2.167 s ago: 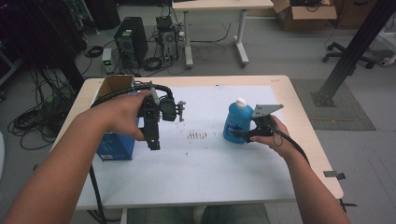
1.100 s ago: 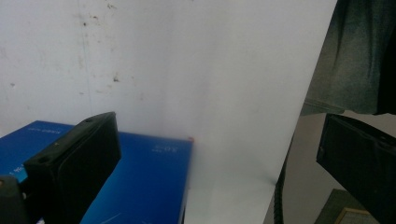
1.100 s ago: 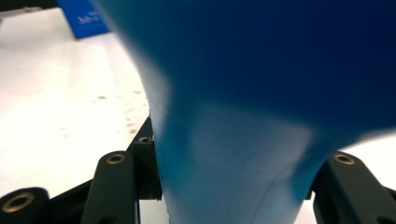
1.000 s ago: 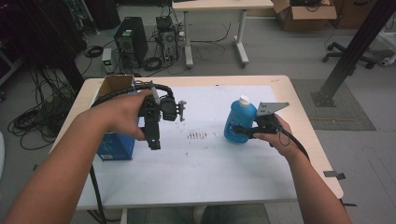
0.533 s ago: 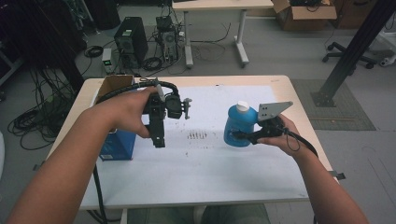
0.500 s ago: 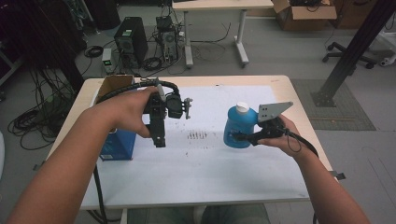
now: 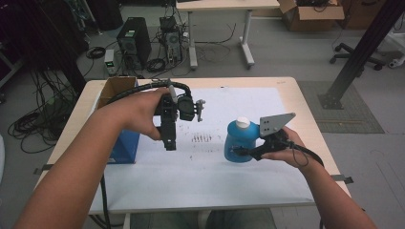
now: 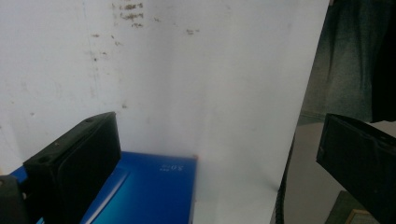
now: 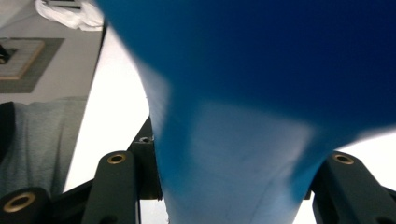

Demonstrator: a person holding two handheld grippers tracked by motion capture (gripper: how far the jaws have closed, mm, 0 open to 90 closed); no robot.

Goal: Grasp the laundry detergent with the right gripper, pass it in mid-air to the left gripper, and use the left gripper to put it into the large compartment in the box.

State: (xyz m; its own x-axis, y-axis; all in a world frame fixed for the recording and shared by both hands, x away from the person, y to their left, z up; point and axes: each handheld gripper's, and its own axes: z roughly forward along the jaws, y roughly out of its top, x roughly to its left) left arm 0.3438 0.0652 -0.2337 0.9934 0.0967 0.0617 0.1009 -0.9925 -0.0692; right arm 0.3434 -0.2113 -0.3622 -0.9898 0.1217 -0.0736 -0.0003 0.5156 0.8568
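Observation:
A blue bottle [image 7: 237, 142] with a white cap stands upright over the right half of the white sheet [image 7: 215, 176]. My right gripper [image 7: 237, 152] is shut on its lower body from the right. In the right gripper view the bottle [image 9: 233, 116] sits between both jaws of the right gripper [image 9: 231, 196]. My left gripper [image 7: 170, 143] hangs over the sheet's left part, pointing down toward the near edge. Its jaws stand wide apart in the left gripper view, with nothing between them; the left gripper [image 8: 215, 140] looks down on the sheet and a blue box [image 8: 149, 186].
The blue box [image 7: 125, 148] lies at the table's left, and an open cardboard box [image 7: 114, 86] stands behind it. Small dark marks [image 7: 202, 138] dot the sheet's middle. Beyond the table are a computer tower, cables, another table and a chair.
My right gripper has carried the bottle a little toward the near edge and leftward. The left gripper has drifted slightly to the right, jaws still apart.

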